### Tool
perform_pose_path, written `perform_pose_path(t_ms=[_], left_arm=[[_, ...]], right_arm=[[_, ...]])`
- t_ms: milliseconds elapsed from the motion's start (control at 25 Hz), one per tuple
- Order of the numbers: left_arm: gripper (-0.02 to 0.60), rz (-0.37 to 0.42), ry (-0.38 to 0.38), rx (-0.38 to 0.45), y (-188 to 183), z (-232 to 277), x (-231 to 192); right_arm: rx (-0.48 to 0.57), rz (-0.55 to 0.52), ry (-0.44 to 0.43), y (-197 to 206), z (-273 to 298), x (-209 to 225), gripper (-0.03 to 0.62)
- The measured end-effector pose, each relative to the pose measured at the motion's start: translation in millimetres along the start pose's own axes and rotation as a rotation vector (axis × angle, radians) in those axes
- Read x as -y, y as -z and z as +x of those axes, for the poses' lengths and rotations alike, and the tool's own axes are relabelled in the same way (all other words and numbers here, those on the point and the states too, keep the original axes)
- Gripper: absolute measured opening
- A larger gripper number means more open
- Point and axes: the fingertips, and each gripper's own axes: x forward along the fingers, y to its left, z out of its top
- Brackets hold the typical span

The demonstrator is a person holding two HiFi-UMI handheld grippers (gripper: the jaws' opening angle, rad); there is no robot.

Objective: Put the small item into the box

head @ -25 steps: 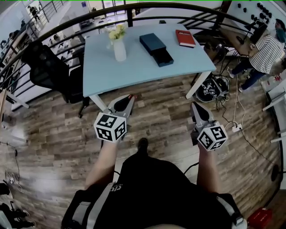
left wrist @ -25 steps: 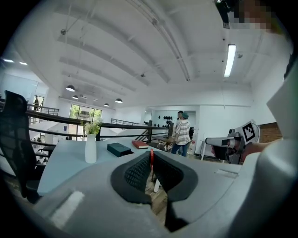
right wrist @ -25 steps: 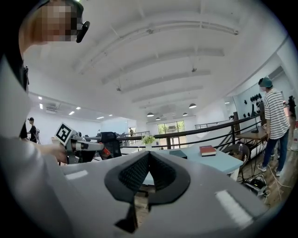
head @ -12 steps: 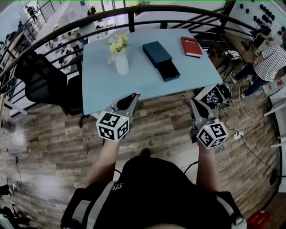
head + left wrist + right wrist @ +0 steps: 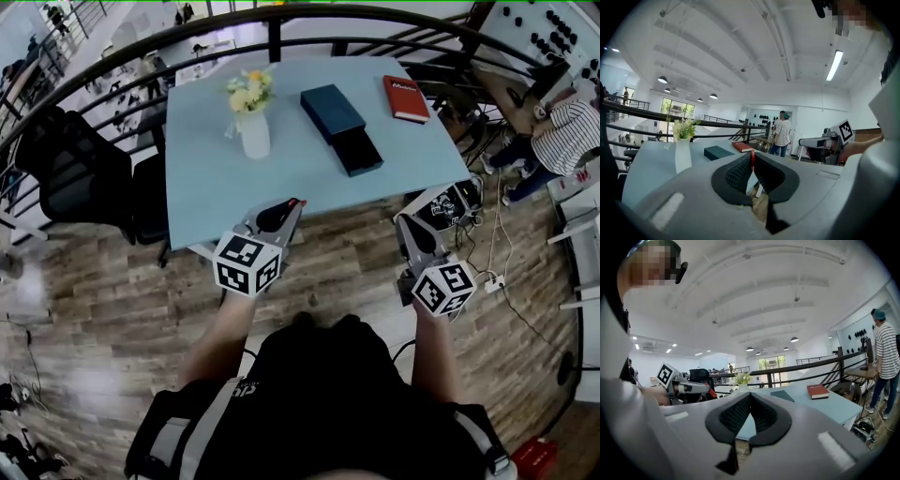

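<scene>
A dark teal box (image 5: 330,110) lies on the light blue table (image 5: 206,178), with a darker open tray (image 5: 359,152) beside it. The box also shows far off in the left gripper view (image 5: 718,152) and the right gripper view (image 5: 783,395). My left gripper (image 5: 294,204) hovers at the table's near edge, shut on a small, thin red item (image 5: 298,201), seen as a red strip (image 5: 752,159) between its tips. My right gripper (image 5: 404,222) hangs over the floor right of the table's corner; its jaws (image 5: 750,395) are shut with nothing in them.
A white vase with flowers (image 5: 253,131) stands on the table left of the box; a red book (image 5: 405,97) lies at the far right. A black railing (image 5: 281,14) runs behind. An office chair (image 5: 70,169) stands at the left, and a person in a striped shirt (image 5: 562,117) at the right.
The table has come closer as the person stepped forward. Both grippers moved up toward its near edge; the left still holds the red item.
</scene>
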Motion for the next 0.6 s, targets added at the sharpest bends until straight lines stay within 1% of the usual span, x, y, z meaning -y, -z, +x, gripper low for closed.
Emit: perform_pose_path(t_ms=[240, 440, 600], left_arm=[[0.02, -0.013, -0.035, -0.02, 3, 22, -16], [0.02, -0.008, -0.084, -0.028, -6, 58, -26], [0.02, -0.024, -0.135, -0.03, -9, 100, -27]], right_arm=[[-0.012, 0.022, -0.031, 6, 23, 22, 0.002], [-0.017, 0.04, -0.086, 3, 53, 58, 0.002], [-0.042, 0.01, -0.144, 2, 74, 95, 0.002]])
